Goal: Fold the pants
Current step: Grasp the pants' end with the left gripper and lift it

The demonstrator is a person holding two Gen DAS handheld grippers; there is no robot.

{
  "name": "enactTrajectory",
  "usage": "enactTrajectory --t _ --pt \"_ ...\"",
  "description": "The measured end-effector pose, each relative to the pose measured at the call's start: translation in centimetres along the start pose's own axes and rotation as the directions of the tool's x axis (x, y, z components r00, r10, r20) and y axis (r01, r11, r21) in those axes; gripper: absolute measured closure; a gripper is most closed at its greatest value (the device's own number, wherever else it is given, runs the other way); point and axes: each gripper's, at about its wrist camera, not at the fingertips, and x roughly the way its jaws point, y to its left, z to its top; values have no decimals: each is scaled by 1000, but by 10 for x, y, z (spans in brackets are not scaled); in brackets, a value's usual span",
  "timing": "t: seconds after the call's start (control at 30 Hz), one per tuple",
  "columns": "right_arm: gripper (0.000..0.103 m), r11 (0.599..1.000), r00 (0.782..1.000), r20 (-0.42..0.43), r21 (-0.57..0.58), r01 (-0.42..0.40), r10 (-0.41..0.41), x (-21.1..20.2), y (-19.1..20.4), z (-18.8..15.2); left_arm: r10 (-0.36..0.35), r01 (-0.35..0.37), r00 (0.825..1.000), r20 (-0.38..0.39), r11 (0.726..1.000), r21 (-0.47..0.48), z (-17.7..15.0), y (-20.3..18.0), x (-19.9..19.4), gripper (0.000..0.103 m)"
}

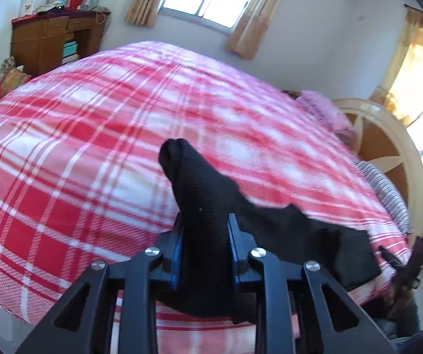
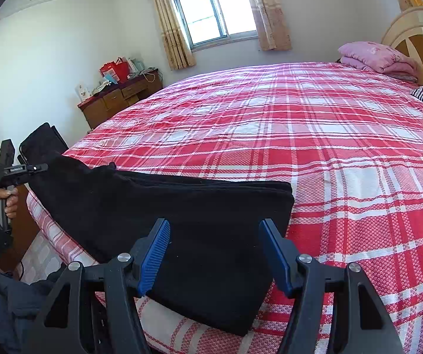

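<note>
The left gripper [image 1: 204,247] has its fingers narrowed onto a bunched end of the black pants [image 2: 164,206], raised off the bed [image 2: 329,135]. The right gripper [image 2: 214,253] hovers with fingers wide, pads either side of the folded end, not pressing. The pants run lengthwise along the bed's near edge between both hands. Behind: plaid bedspread, window [image 2: 214,11], wooden dresser [image 2: 119,100].

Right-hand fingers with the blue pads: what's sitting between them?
Black pants, partly folded on the plaid bedspread, fill the gap in the right wrist view; the open right gripper isn't pinching them.
</note>
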Motion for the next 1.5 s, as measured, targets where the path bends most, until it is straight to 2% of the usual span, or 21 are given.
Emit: enactTrajectory --t 0.23,0.3,0.43,0.63,0.9,1.2,1.5 --pt "38 1000 1000 15 18 19 -20 -2 -5 3 -145 142 989 40 987 79 13 -72 -20 77" --pt "38 999 999 22 33 25 -26 -4 -8 4 -158 152 987 40 982 114 17 -91 -23 77" --pt "38 997 999 36 64 32 -34 -7 -16 6 -201 195 979 15 962 189 22 -136 -18 77" --pt "38 991 996 73 122 47 -56 -16 -30 12 -258 268 963 -73 917 294 24 -200 6 77" --pt "38 973 993 83 221 68 -89 -19 -55 14 -264 314 948 -178 864 392 14 -264 32 77" --pt "38 941 988 87 324 96 -130 -22 -78 14 -243 342 933 -264 827 446 2 -311 61 77" --pt "38 935 985 77 335 118 -152 -21 -82 13 -176 346 917 -358 797 495 -27 -342 107 77"
